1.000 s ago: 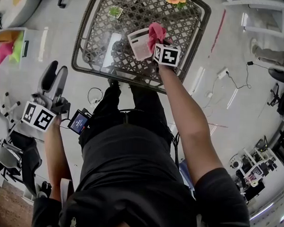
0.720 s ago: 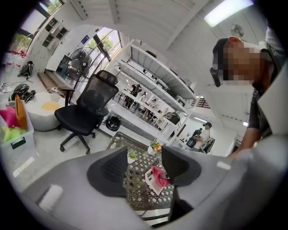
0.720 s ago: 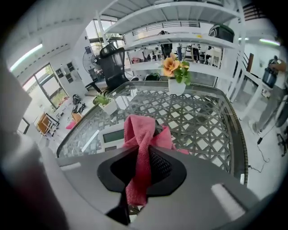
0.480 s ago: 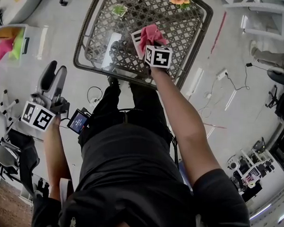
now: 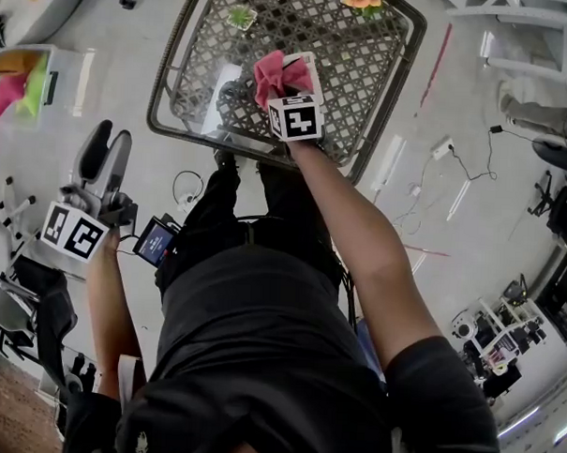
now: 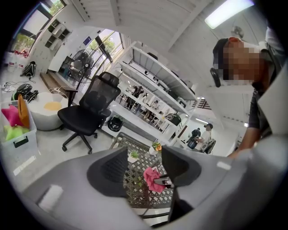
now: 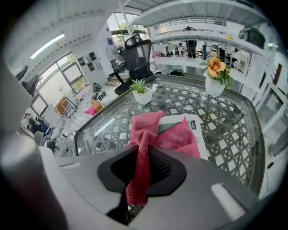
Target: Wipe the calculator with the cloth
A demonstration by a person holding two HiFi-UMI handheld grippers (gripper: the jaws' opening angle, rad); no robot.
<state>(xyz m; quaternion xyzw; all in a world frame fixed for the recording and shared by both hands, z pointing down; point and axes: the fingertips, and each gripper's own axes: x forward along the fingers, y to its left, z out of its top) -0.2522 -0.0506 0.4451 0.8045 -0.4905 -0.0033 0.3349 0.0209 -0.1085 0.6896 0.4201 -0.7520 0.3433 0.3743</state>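
**While the cloth is pinched, the calculator is half covered**

Where the right gripper view is nearest, at the lower middle of the frame, the right gripper (image 7: 144, 158) is seen pressed together on a fold of the pink cloth (image 7: 167, 134). One strip of it is left hanging below the pads. Beyond the jaws, the cloth is spread over the white calculator (image 7: 185, 119), of which only the display corner and the right edge are left uncovered. The calculator is laid flat on the glass lattice table (image 7: 225, 117), at mid-frame. Farther back, a small green plant (image 7: 141, 92) is seen at upper centre and a pot of orange flowers (image 7: 215, 74) at upper right, both set on the table.

At the lower left of the head view, well apart from the table, the left gripper (image 6: 144, 168) is held with its jaws spread and nothing between them. In its own view, the cloth is glimpsed through the gap.
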